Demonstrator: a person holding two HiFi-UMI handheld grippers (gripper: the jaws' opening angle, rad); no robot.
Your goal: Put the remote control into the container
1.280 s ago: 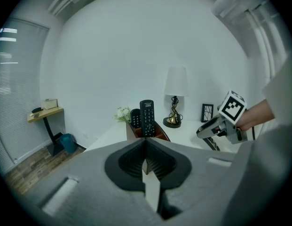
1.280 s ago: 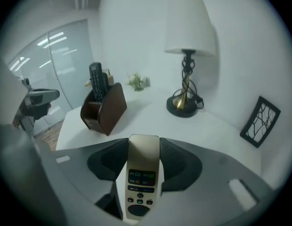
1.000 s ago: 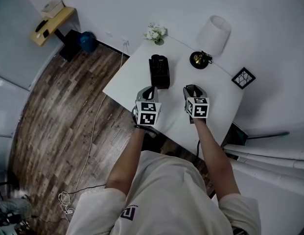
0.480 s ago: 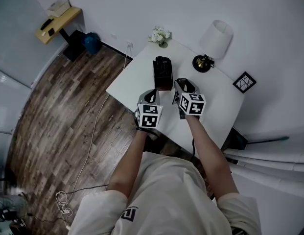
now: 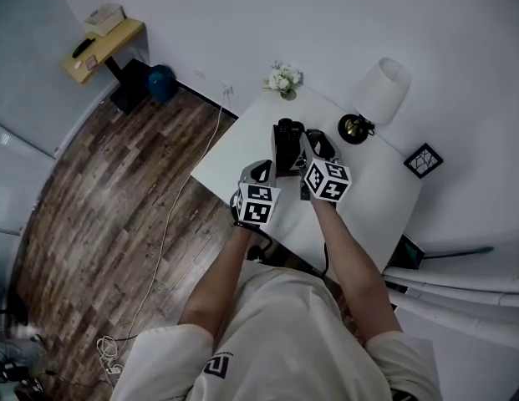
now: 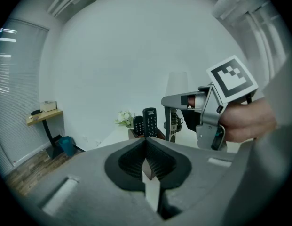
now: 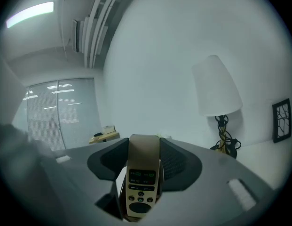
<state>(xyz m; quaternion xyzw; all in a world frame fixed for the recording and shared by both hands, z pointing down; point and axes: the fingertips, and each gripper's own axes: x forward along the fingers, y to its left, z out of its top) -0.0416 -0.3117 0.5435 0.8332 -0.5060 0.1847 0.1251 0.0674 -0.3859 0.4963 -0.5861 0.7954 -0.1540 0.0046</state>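
A dark open container (image 5: 282,159) stands on the white table (image 5: 238,140) with black remotes (image 6: 149,121) upright in it. My right gripper (image 5: 313,144) hovers just right of the container, shut on a beige remote control (image 7: 143,182) with its button end toward the camera. From the left gripper view that remote (image 6: 175,124) hangs upright beside the container (image 6: 133,134), above the table. My left gripper (image 5: 261,170) is shut and empty at the table's near edge, pointing at the container.
A white-shaded lamp (image 5: 383,90) on a dark base, a small flower pot (image 5: 282,79) and a black picture frame (image 5: 424,159) stand along the table's far side. A wooden shelf (image 5: 104,40) and a blue bin (image 5: 160,82) are off left by the wall.
My right gripper has carried the beige remote up and left, from the table's right half to beside the container. The left gripper has shifted only slightly.
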